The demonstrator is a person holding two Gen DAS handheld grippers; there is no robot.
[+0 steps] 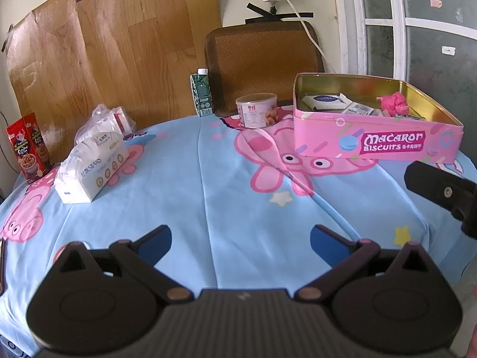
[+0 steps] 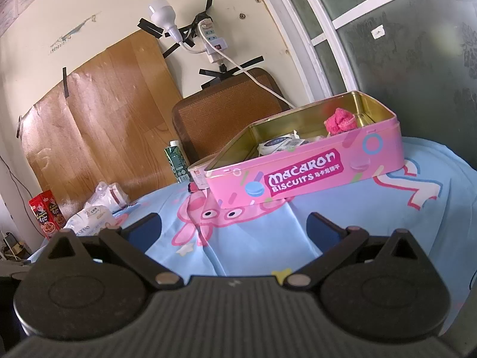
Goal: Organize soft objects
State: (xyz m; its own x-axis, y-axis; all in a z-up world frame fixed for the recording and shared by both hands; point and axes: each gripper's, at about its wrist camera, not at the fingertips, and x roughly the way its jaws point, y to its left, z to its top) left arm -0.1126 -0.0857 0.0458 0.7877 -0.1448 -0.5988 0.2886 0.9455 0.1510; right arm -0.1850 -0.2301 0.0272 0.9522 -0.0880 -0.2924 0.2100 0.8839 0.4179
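A pink Macaron Biscuits tin (image 1: 378, 141) stands open at the right of the table; it also shows in the right wrist view (image 2: 304, 176). Inside lie a pink fluffy cloth (image 1: 393, 103), also seen from the right wrist (image 2: 341, 120), and white tissue packets (image 1: 325, 101). A white tissue pack (image 1: 92, 167) and a plastic bag of soft items (image 1: 104, 120) sit at the left. My left gripper (image 1: 240, 243) is open and empty above the cloth. My right gripper (image 2: 234, 229) is open and empty, short of the tin.
A blue cartoon-pig tablecloth (image 1: 208, 197) covers the table. A snack can (image 1: 258, 110), a green carton (image 1: 202, 92) and red snack boxes (image 1: 28, 146) stand along the back. A brown chair back (image 1: 262, 56) and a wooden board (image 1: 113, 44) stand behind the table.
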